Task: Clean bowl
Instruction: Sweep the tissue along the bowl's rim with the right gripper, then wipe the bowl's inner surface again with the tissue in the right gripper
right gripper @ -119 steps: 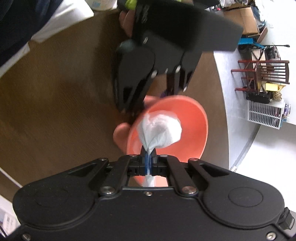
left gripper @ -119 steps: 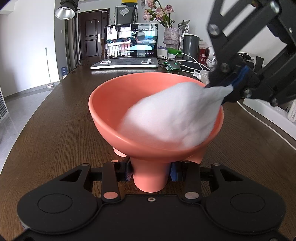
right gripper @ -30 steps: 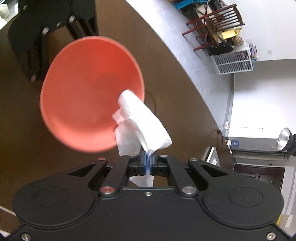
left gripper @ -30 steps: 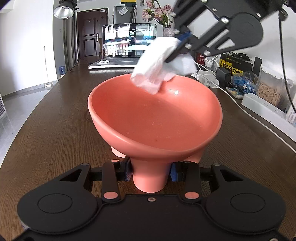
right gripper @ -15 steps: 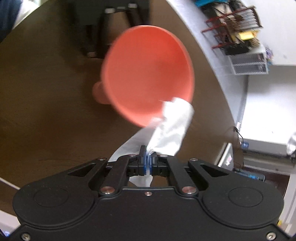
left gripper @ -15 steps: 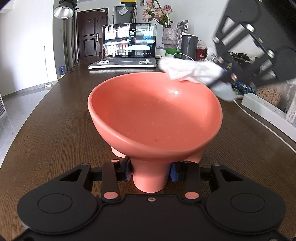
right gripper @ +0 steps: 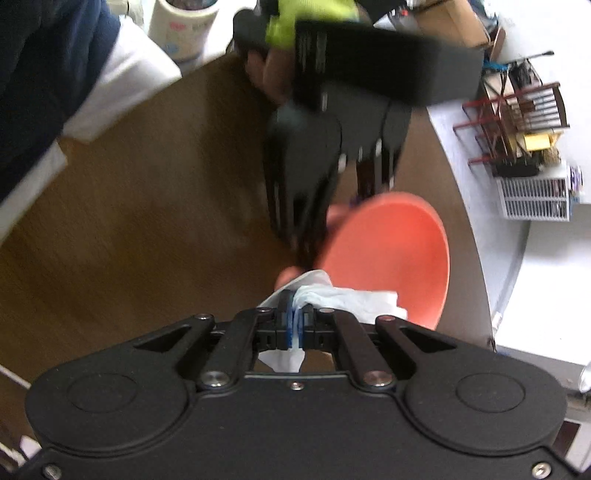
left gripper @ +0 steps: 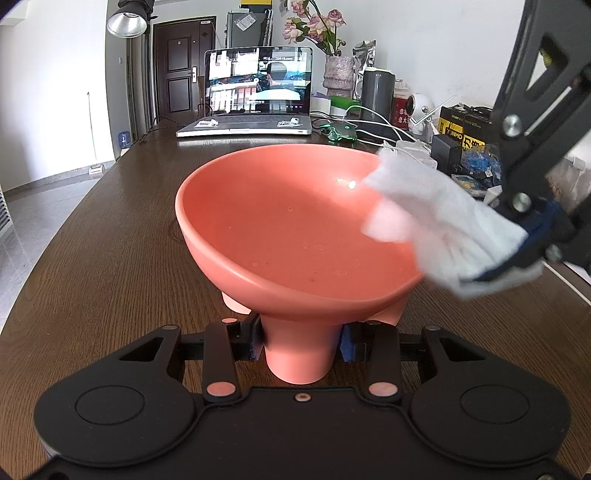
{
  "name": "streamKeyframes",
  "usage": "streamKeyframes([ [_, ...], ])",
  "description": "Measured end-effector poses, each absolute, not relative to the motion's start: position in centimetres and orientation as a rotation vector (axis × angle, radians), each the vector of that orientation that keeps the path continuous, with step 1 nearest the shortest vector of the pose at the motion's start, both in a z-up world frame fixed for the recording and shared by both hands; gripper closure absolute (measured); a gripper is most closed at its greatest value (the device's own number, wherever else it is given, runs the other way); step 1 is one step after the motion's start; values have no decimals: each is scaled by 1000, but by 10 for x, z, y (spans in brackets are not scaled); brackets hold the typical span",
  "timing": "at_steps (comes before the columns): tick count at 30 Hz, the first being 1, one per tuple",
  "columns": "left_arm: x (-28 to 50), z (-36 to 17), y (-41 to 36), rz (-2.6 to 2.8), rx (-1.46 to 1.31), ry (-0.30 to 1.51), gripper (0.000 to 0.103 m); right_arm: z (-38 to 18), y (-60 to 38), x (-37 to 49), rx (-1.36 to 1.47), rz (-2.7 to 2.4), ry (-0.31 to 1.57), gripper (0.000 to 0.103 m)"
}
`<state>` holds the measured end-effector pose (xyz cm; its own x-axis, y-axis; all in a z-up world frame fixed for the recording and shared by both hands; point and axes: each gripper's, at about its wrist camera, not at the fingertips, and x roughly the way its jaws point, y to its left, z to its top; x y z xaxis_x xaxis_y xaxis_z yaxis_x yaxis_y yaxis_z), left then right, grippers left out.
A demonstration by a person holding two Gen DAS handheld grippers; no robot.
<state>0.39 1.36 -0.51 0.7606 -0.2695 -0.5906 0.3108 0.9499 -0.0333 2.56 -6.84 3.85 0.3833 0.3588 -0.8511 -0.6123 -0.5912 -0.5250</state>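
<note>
A long dark wooden counter [left gripper: 110, 258] is stretching toward a laptop [left gripper: 255, 96], a vase of flowers [left gripper: 338, 70] and a tangle of cables at its far end, with a dark door [left gripper: 179, 77] and a studio lamp [left gripper: 127, 20] standing behind. At the near end a salmon-pink bowl [left gripper: 295, 229] is sitting on the wood on short legs. The left tongs [left gripper: 301, 341] are clamping one of those legs, blue pads pressing it from both sides. The right tongs [right gripper: 295, 325] are pinching a crumpled white paper towel [left gripper: 436, 218], jaws shut tight on its bunched end, and are holding it over the bowl's right rim, its loose end hanging inside the bowl.

The left wrist view is showing the bowl's inside, where faint droplets and specks are dotting the lower wall, and the right tongs coming in from the upper right. The right wrist view, blurred, is looking down from above instead: it is showing the bowl's rim beyond the towel, the left tool's black body with a hand [right gripper: 273, 70] wrapped around it, a dark and white sleeve [right gripper: 55, 74] at the upper left, and pale floor with a small rack [right gripper: 517, 122] past the counter's curved edge.
</note>
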Motion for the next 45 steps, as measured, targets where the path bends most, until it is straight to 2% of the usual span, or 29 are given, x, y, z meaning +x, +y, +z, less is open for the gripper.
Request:
streamKeyframes([
  [13, 4, -5, 13, -318, 64, 633, 65, 53, -24, 37, -1658, 1408, 89, 102],
  [23, 5, -6, 9, -320, 59, 634, 65, 61, -7, 73, -1605, 1347, 65, 101],
  [33, 5, -7, 5, -322, 54, 634, 65, 54, -20, 117, -1621, 1202, 126, 101],
  [45, 12, -7, 5, -322, 55, 635, 65, 43, -85, 141, -1680, 1067, 253, 101],
])
